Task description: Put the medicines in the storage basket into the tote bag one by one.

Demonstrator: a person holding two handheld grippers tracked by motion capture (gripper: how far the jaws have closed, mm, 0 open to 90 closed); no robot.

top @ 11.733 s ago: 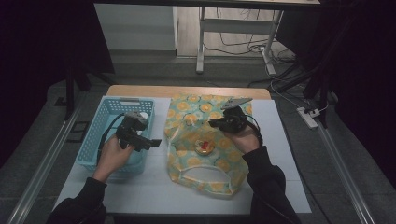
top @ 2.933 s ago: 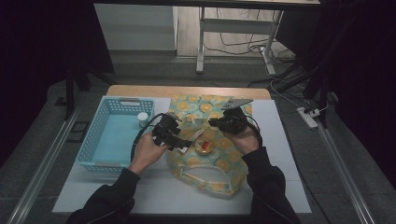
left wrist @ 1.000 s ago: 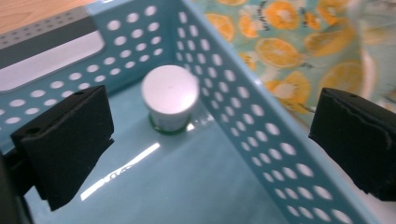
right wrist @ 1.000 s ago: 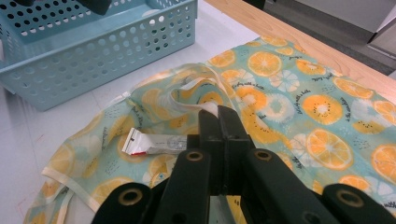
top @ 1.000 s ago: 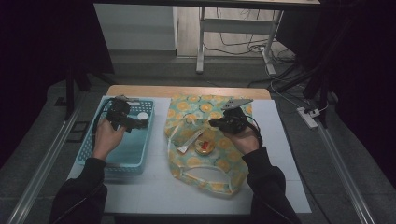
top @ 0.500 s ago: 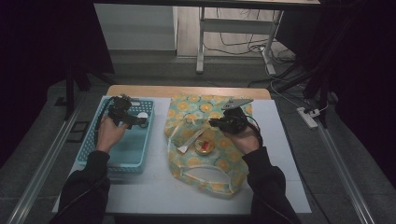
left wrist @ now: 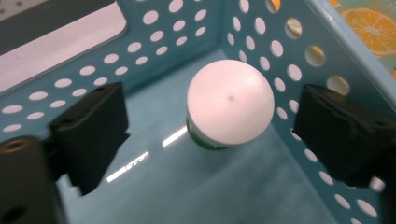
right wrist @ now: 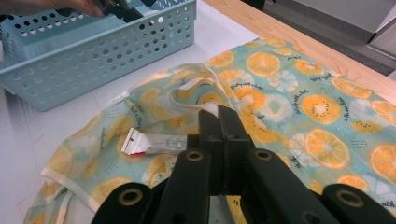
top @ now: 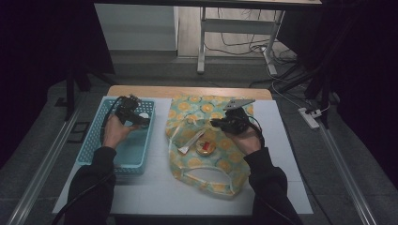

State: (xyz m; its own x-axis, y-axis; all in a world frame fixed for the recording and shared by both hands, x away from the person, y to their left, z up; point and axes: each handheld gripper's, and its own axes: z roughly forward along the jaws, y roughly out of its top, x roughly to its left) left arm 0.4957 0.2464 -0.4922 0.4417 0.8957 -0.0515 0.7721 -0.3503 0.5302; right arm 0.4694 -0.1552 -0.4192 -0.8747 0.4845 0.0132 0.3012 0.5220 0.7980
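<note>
A blue perforated basket (top: pixel 119 154) sits near the left edge of the table (top: pixel 291 154), on the white mat that covers most of it. The left tool (top: pixel 133 115) is held over the far end of the basket, toward the table's far-left corner, with its two black jaws spread wide apart and gripping nothing. In the left gripper view a small jar with a white lid (left wrist: pixel 229 101) stands upright on the basket floor between those jaws, close to the basket's far corner and touching neither jaw; a green band shows just under the lid.

A cloth bag printed with orange slices (top: pixel 220 164) lies flat in the middle of the table, just beside the basket. The right tool (top: pixel 224 123) rests on the bag's far part, and in the right gripper view its jaws (right wrist: pixel 219 122) are pressed together on a fold of the bag's pale trim, though the view along the jaws is too tight to be sure how much cloth they hold. On the bag, a white tube with a red end (right wrist: pixel 156 143) lies just beside the right tool, and a small round tin (top: pixel 205 148) with a red and gold top lies next to the tube.
</note>
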